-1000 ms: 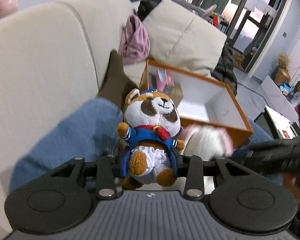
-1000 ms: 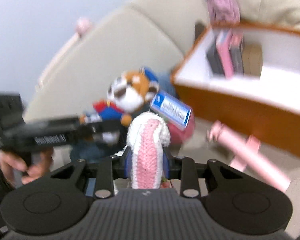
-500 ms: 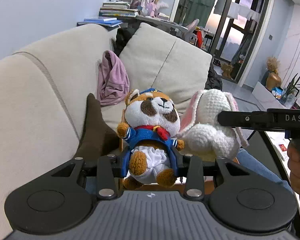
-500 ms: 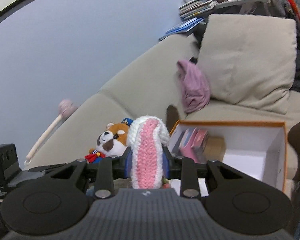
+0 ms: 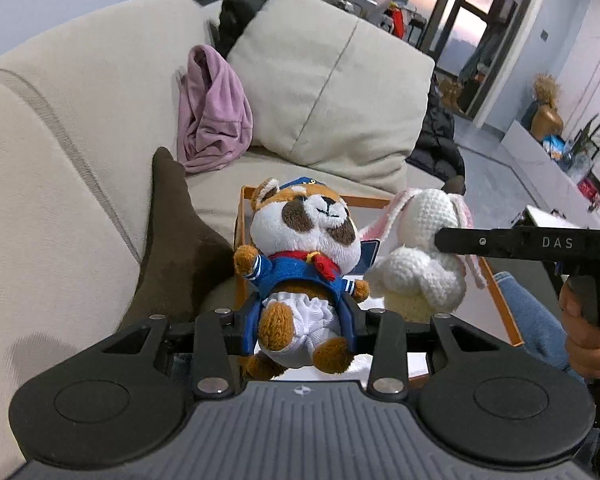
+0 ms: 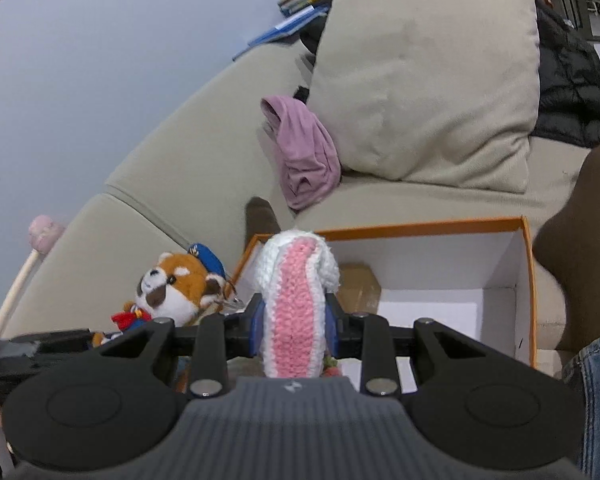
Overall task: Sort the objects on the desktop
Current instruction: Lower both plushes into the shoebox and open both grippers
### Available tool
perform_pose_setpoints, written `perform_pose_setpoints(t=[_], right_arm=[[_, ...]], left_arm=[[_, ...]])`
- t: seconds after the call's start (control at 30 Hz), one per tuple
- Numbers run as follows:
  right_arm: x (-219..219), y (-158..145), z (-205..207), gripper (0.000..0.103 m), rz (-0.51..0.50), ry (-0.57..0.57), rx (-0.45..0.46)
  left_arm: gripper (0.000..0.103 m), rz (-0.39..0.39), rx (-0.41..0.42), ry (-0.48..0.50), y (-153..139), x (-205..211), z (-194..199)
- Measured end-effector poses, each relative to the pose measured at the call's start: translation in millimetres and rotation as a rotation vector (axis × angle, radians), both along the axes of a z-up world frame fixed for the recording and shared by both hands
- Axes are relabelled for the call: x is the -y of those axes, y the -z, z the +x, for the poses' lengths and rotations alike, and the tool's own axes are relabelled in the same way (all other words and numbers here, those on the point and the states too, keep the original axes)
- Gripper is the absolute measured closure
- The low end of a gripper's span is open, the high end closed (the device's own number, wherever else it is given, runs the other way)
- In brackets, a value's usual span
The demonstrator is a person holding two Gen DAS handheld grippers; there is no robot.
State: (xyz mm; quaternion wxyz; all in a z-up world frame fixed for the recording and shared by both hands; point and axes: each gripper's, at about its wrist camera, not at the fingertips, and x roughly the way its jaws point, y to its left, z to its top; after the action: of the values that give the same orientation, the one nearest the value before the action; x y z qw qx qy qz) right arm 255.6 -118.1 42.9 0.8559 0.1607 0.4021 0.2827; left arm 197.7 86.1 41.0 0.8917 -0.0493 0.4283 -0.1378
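Observation:
My left gripper (image 5: 302, 326) is shut on a red panda plush (image 5: 304, 256) in a blue sailor suit and holds it upright above the orange box (image 5: 240, 240). My right gripper (image 6: 294, 324) is shut on a white crocheted bunny (image 6: 296, 304) with pink ears. The bunny (image 5: 424, 256) hangs right beside the panda in the left wrist view. The panda (image 6: 178, 284) shows at the left in the right wrist view. The orange box (image 6: 526, 280) with white inside lies on the sofa under both toys, with a brown item (image 6: 358, 286) in it.
A beige sofa (image 5: 60, 180) with a large cushion (image 5: 332, 92) and a purple cloth (image 5: 212, 112) lies behind. The person's dark-socked feet (image 5: 176, 248) (image 6: 580, 224) flank the box. Jeans-clad leg (image 5: 536, 320) is at right.
Both grippers swung up from the box and have come back down. Both toys now hang lower, over the open box, side by side.

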Motion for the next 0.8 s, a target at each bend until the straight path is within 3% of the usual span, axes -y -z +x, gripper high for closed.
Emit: perform_pose_setpoints(t=[0.1, 0.53, 0.7, 0.8], right_arm=[[3, 10, 4, 0.071, 0.012, -0.019, -0.045], [-21, 53, 18, 0.071, -0.140, -0.177, -0.152], [-33, 64, 25, 0.071, -0.148, -0.207, -0.195], [-37, 72, 33, 0.071, -0.142, -0.205, -0.243]], left_arm=[[0.059, 0.068, -0.041, 0.068, 5, 15, 7], [0.058, 0.488, -0.167, 0.223, 51, 84, 20], [0.056, 0.537, -0.204, 0.223, 63, 85, 24], [0.053, 0.461, -0.207, 0.219, 60, 74, 25]])
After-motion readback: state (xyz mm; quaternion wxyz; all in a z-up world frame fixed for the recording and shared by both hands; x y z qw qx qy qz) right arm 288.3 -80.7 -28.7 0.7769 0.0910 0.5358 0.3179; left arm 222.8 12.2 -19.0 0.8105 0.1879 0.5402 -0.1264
